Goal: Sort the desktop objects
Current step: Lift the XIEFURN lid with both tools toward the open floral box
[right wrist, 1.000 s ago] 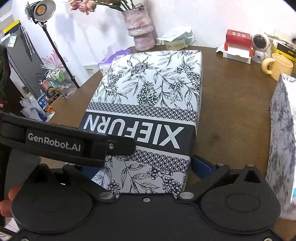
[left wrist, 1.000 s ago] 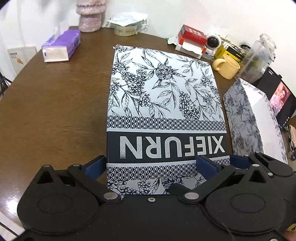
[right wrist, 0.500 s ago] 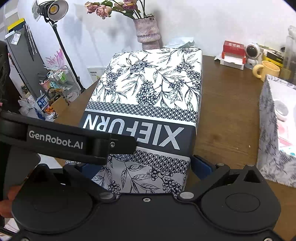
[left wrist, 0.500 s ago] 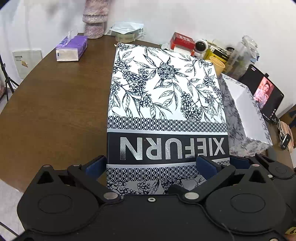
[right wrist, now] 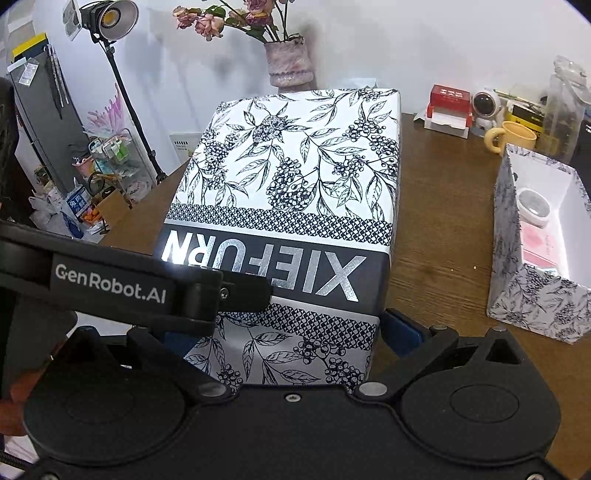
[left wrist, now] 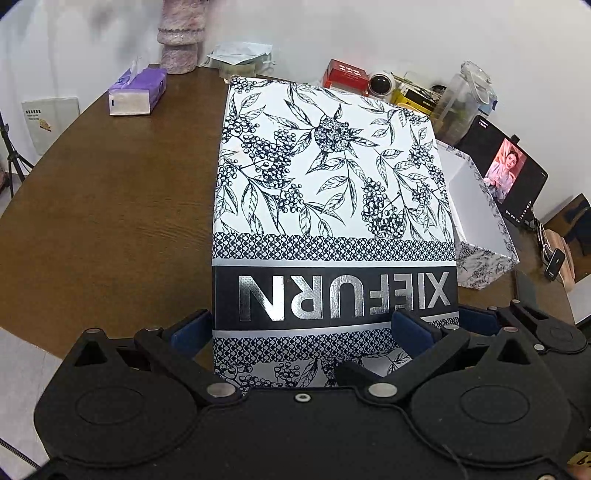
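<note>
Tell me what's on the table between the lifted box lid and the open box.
Nothing: in the right wrist view, bare brown table separates the lid from the open box.

My views are bright and sharp; the studio lamp [right wrist: 110, 17] glows far left, edges fisheye-bent, foil lettering [right wrist: 266, 266] glaring.

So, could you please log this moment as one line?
lid: held off table | left gripper, right gripper: shut on lid | open box: right
</note>
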{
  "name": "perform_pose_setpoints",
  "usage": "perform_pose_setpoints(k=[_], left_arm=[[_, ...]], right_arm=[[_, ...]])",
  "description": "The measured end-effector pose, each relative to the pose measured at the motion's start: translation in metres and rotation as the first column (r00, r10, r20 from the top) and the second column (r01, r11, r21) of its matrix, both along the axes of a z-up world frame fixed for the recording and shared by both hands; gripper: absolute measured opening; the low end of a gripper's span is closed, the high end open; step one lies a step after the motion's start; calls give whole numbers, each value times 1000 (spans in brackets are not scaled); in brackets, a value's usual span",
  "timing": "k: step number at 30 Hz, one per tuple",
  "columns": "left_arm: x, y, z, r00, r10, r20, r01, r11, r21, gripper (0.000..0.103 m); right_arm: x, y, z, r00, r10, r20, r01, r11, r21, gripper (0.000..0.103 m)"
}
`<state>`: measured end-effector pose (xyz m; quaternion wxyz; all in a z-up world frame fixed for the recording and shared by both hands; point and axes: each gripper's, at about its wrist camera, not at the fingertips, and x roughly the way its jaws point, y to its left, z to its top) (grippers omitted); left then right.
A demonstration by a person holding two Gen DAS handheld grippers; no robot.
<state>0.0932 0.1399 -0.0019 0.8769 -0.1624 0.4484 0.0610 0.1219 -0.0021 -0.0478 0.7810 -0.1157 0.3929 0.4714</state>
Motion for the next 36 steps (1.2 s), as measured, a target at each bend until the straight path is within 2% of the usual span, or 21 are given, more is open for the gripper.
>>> perform_pose_setpoints(k=[11,23,36], left_arm=[[-3,-33,2,1000,17,10,-17,1000,4,103],[-9,-92,10,999,26,29,-27,999,36,103],[-7,-168,10,998,-24,55,21,999,51,103]], right_arm=[[7,-37,4,1000,13,9,-13,1000,11,103],[23,-99,12,1000,20,19,-21,999,50,103],[44,-173,20,997,-42,61,37,996,85,102]])
